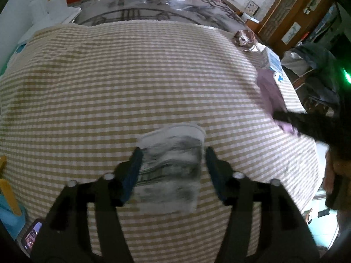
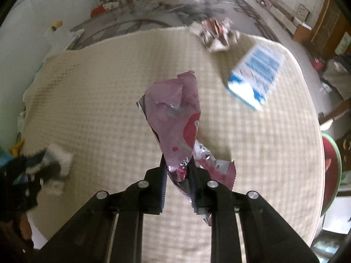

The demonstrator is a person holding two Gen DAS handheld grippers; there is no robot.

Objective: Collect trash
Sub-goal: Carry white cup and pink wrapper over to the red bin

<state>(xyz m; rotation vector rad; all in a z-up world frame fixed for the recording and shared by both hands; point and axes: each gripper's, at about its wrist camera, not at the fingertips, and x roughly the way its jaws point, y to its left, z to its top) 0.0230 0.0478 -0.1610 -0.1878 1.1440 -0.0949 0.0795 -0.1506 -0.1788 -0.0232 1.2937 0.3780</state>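
My left gripper (image 1: pixel 172 153) is shut on a white and grey paper cup (image 1: pixel 173 153) and holds it above the checked tablecloth (image 1: pixel 131 76). The cup also shows at the left in the right wrist view (image 2: pixel 56 164). My right gripper (image 2: pixel 177 162) is shut on a crumpled pink wrapper (image 2: pixel 175 118) and holds it up over the cloth; the wrapper also shows in the left wrist view (image 1: pixel 269 89). A crumpled red and white wrapper (image 2: pixel 216 34) lies at the far edge of the table. A blue and white carton (image 2: pixel 256 74) lies at the right.
A phone (image 1: pixel 31 234) and blue and yellow items (image 1: pixel 8 197) sit at the table's left front edge. White bags (image 1: pixel 54 6) stand by the wall at far left. Wooden furniture (image 1: pixel 291 11) lines the right side. A red and green object (image 2: pixel 331 171) sits beyond the table's right edge.
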